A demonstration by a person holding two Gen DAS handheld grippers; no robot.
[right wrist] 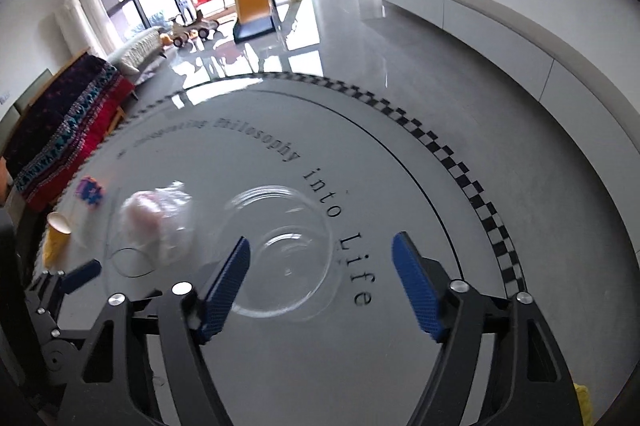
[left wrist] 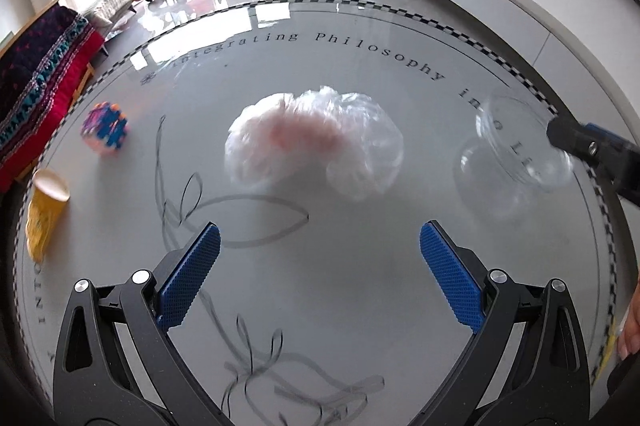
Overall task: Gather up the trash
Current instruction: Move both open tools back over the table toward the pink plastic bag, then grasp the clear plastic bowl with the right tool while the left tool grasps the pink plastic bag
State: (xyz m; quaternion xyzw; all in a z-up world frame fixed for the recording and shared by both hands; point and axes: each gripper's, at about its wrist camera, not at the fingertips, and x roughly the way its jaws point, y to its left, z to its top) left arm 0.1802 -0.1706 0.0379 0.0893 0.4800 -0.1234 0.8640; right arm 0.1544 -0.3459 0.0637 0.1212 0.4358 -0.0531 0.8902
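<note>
Both jaws stand wide with nothing between them: the left gripper (left wrist: 320, 254) faces a crumpled clear plastic bag (left wrist: 314, 138) with something pinkish inside, lying mid-table; the right gripper (right wrist: 322, 266) hovers over a clear plastic bowl (right wrist: 280, 250) lying just right of the bag. Farther left sit a colourful ball (left wrist: 105, 129) and a tipped yellow paper cup (left wrist: 44, 214) near the edge of the round glass table (left wrist: 320, 306).

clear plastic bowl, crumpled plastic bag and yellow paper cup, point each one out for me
clear plastic bowl (right wrist: 286, 250), right wrist view, on its flat base
crumpled plastic bag (left wrist: 314, 142), left wrist view, on its pinkish middle
yellow paper cup (left wrist: 42, 214), left wrist view, on its side wall
</note>
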